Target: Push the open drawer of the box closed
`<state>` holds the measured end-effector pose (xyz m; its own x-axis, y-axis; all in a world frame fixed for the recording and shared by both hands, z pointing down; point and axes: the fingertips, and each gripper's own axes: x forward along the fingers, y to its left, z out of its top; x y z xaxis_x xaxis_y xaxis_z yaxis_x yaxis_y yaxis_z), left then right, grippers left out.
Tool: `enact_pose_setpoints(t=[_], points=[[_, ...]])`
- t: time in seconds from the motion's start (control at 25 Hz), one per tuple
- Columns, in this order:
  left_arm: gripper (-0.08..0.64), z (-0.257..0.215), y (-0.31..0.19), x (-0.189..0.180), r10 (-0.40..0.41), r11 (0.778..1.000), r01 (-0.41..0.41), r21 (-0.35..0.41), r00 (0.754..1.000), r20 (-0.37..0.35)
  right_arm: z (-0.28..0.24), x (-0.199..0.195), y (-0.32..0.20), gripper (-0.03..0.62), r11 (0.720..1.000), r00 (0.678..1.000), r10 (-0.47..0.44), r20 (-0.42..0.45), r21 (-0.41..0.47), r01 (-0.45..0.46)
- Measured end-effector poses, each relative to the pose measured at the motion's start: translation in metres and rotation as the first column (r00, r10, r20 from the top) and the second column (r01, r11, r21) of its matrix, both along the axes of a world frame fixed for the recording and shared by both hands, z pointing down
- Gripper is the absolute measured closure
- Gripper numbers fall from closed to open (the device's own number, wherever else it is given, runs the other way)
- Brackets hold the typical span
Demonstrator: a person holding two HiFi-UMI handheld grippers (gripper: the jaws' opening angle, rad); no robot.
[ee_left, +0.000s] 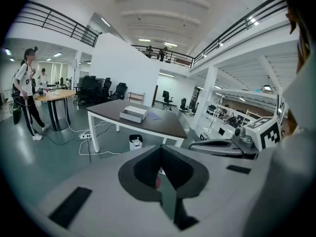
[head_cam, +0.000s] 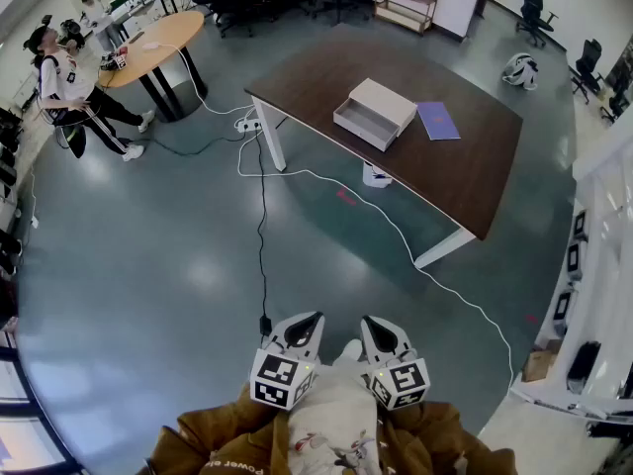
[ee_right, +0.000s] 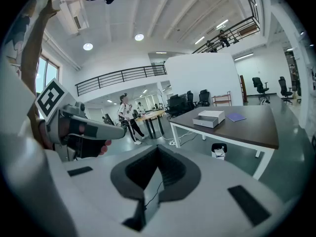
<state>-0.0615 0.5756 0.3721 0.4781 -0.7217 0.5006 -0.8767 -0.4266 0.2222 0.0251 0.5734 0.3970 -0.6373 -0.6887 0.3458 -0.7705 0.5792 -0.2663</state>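
While the person is standing well apart from the table point(head_cam: 316, 77), both grippers are being held low and close to the body, side by side. The left gripper point(head_cam: 313, 318) is showing its jaws pressed together with nothing between them, and the right gripper point(head_cam: 369, 321) is closed and empty in the same way. The box point(head_cam: 384, 101) is lying on the table, its drawer point(head_cam: 358, 123) standing open toward the near edge. A notebook point(head_cam: 437, 121) is lying just beside the box.
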Motion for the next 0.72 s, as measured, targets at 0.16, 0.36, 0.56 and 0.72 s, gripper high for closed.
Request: enact_pose_setpoints(t=[0.16,0.36,0.56,0.72], points=[[0.554,0.002,-0.001,-0.003,-0.013,1.0,0.013,0.0,1.0,-0.004,0.001,-0.003,-0.001,0.586,1.0,1.0,-0.008,0.0,0.002,0.008],[0.554,0.003,0.0,-0.01,-0.015,1.0,0.015,-0.002,1.0,-0.005,-0.001,-0.009,-0.001,0.587,1.0,1.0,-0.007,-0.003,0.007,0.007],[0.554,0.008,0.001,-0.015,-0.017,1.0,0.017,-0.004,1.0,-0.012,-0.01,-0.016,-0.005,0.586,0.999,0.998,-0.002,0.06,0.038,0.0],[0.554,0.01,0.0,-0.022,-0.014,1.0,0.014,-0.007,1.0,-0.021,-0.016,-0.027,-0.006,0.586,0.998,0.997,-0.007,0.08,0.061,0.002]])
